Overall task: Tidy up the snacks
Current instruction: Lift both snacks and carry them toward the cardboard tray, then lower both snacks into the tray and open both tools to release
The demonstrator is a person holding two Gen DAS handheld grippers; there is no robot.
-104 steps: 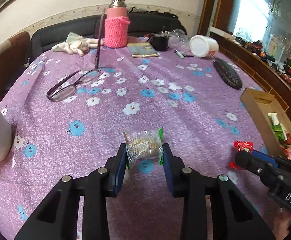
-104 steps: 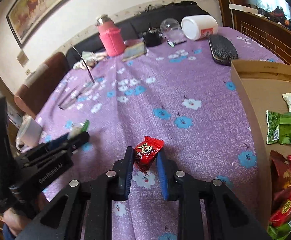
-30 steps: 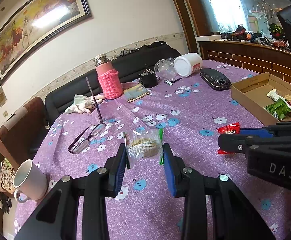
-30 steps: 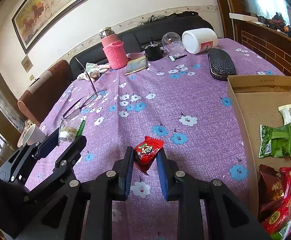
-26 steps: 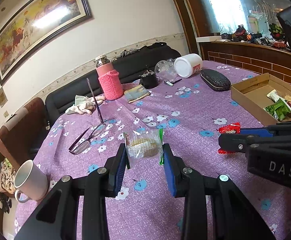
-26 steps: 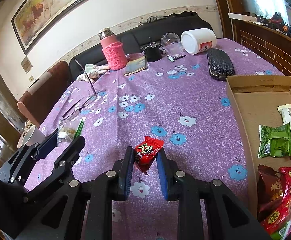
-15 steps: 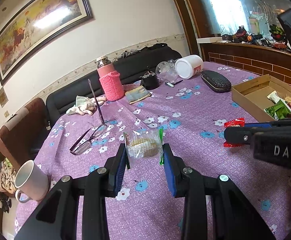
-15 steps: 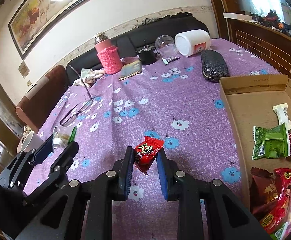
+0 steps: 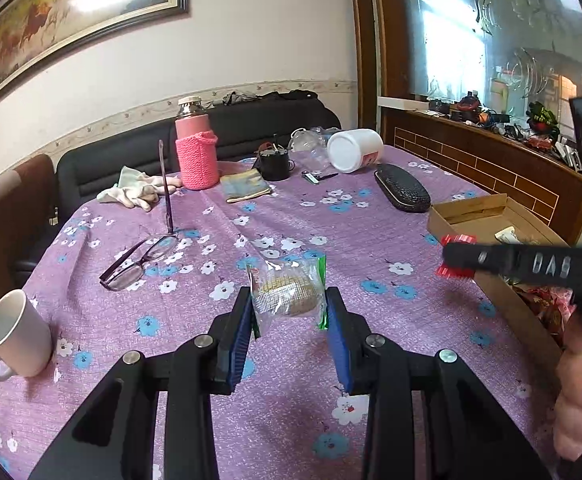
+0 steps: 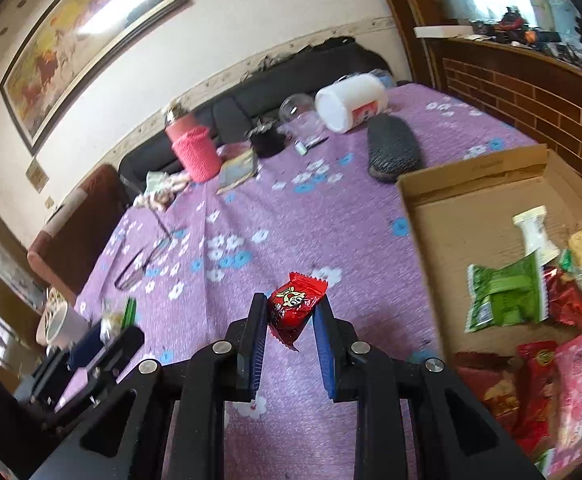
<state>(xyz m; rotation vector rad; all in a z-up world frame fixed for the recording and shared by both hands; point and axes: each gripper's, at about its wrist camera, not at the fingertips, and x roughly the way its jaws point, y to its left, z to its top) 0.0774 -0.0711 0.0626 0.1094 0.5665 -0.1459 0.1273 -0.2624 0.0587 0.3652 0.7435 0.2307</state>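
Snacks in both grippers right now: the left gripper (image 9: 289, 322) is pinching a clear cracker packet (image 9: 287, 294) held up over the purple flowered tablecloth (image 9: 291, 232), and the right gripper (image 10: 289, 334) is clamped on a small red candy wrapper (image 10: 296, 309). Cardboard box (image 10: 473, 178) sits to the right, already holding a green packet (image 10: 503, 298) and several red ones.

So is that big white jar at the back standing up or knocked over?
Tipped over. The white jar lies on its side on the purple tablecloth, its round end facing the camera.
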